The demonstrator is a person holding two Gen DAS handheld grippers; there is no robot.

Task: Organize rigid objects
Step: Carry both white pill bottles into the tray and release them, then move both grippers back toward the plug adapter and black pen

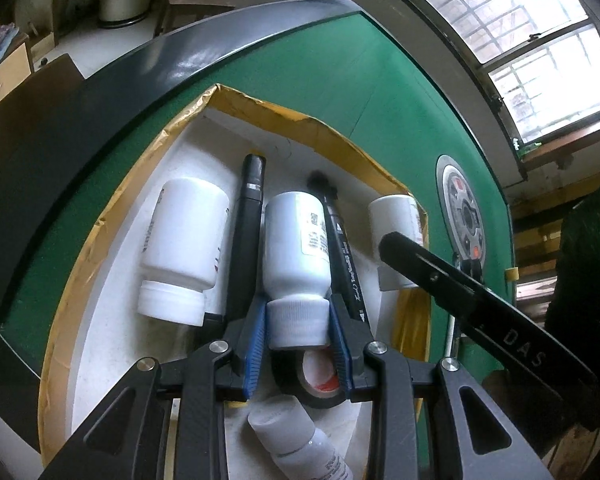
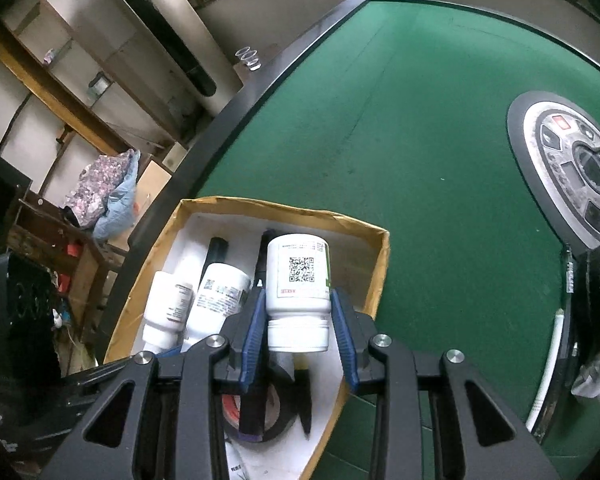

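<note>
A cardboard box [image 1: 80,248] with a white liner sits on the green table. My left gripper [image 1: 298,324] is shut on the cap of a white bottle [image 1: 296,240] lying in the box between two black markers [image 1: 246,232]. Another white bottle [image 1: 184,240] lies to its left. My right gripper [image 2: 298,328] is shut on the cap of a white bottle with a QR label [image 2: 298,276], held over the box's [image 2: 376,268] right side. That bottle also shows in the left wrist view [image 1: 394,220]. A black tape roll [image 1: 312,384] lies under the left gripper.
A small white bottle [image 1: 296,440] lies at the box's near end. A round control panel [image 2: 572,168] is set in the green felt [image 2: 420,120] to the right. The table has a black raised rim [image 1: 140,76]. Shelves and clutter stand beyond the table.
</note>
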